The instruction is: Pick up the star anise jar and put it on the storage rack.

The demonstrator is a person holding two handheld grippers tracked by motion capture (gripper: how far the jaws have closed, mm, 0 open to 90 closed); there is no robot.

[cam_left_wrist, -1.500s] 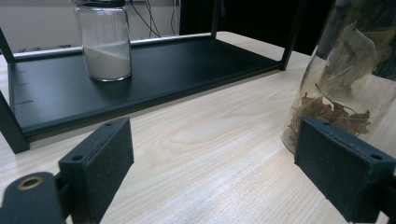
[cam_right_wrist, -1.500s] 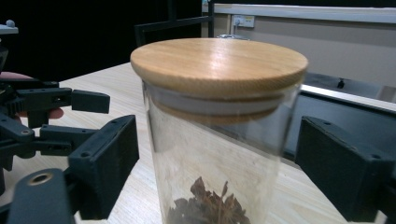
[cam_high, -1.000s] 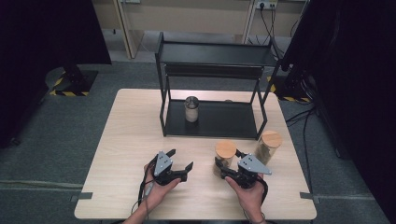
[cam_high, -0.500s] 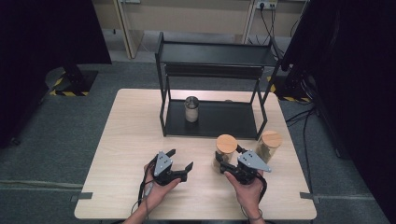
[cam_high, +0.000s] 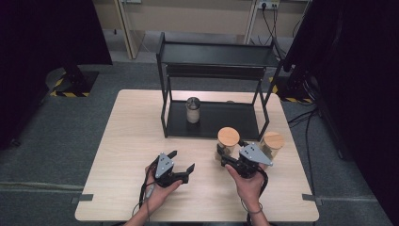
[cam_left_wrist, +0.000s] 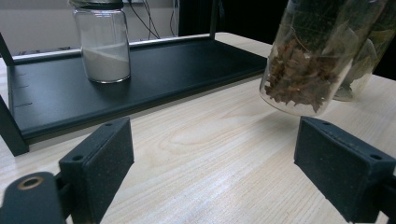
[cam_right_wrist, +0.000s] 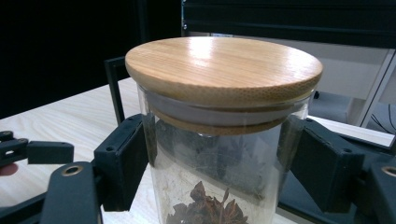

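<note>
My right gripper [cam_high: 227, 151] is shut on a glass jar with a wooden lid [cam_high: 228, 137], its jaws pressed to the glass just under the lid [cam_right_wrist: 223, 63]. The jar [cam_left_wrist: 310, 60] holds brown star-shaped spice; it hangs tilted slightly above the table, in front of the black rack [cam_high: 214, 123]. My left gripper [cam_high: 182, 160] stands open low over the table near the front, left of the jar, with nothing between its jaws [cam_left_wrist: 224, 172]. Seen from the right gripper [cam_right_wrist: 219, 163], the jar [cam_right_wrist: 219, 121] sits between both pads.
A second wooden-lidded jar [cam_high: 272, 141] with leafy contents [cam_left_wrist: 369, 56] stands right of the held one. On the rack's lower shelf [cam_left_wrist: 140, 79] stands a jar of white powder [cam_high: 193, 109], also [cam_left_wrist: 102, 46]. The rack's top shelf [cam_high: 216, 54] overhangs it.
My right gripper has carried the wooden-lidded jar up and a little toward the rack. The left gripper has stayed in place, open.
</note>
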